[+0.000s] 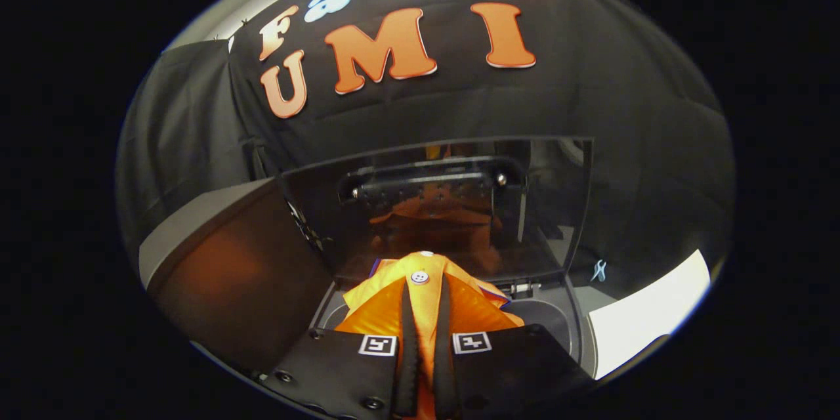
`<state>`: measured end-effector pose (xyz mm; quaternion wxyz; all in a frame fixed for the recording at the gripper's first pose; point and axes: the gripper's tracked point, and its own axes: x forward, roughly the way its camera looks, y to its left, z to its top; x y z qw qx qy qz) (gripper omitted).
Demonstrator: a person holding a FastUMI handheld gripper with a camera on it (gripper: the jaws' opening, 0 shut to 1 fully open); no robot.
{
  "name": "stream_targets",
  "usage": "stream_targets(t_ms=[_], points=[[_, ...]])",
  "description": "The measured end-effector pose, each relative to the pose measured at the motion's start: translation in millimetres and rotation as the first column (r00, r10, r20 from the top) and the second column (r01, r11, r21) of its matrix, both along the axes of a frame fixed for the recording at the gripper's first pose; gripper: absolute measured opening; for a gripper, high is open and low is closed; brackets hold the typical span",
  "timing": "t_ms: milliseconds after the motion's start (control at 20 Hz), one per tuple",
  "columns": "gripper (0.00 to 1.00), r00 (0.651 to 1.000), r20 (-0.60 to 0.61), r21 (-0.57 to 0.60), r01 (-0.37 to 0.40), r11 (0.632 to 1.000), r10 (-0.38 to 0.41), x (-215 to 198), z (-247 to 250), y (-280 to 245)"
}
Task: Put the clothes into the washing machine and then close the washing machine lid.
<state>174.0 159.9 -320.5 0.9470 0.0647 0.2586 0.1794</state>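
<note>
My tongs (425, 315): both black fingers (407, 348) pinch an orange garment (426, 302), a narrow strip of cloth between them. Garment: orange, one white button (419, 277) just beyond the fingertips, folds spreading to either side. Washing machine (558, 321): grey top opening directly under the garment. Washing machine lid (446, 210): dark, glossy, raised upright behind the garment, handle bar (426, 185) across it, orange reflection showing in its surface.

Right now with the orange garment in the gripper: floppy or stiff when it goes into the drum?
Probably floppy: the orange garment bunches into folds between the gripper fingers, which press on it. Likely light and thin. Its sheen hints it may be slippery, so it could slide free over the washing machine opening, below the raised lid.
</note>
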Motion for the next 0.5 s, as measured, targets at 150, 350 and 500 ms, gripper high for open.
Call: stream_targets(t_ms=[150,350,500], points=[[0.18,0.999,-0.041,-0.036,-0.036,0.999,0.035,10,-37,7],[0.18,0.993,-0.098,-0.052,-0.067,0.996,0.062,20,-75,20],[0.18,0.98,-0.17,-0.078,-0.114,0.99,0.1,11,-107,34]])
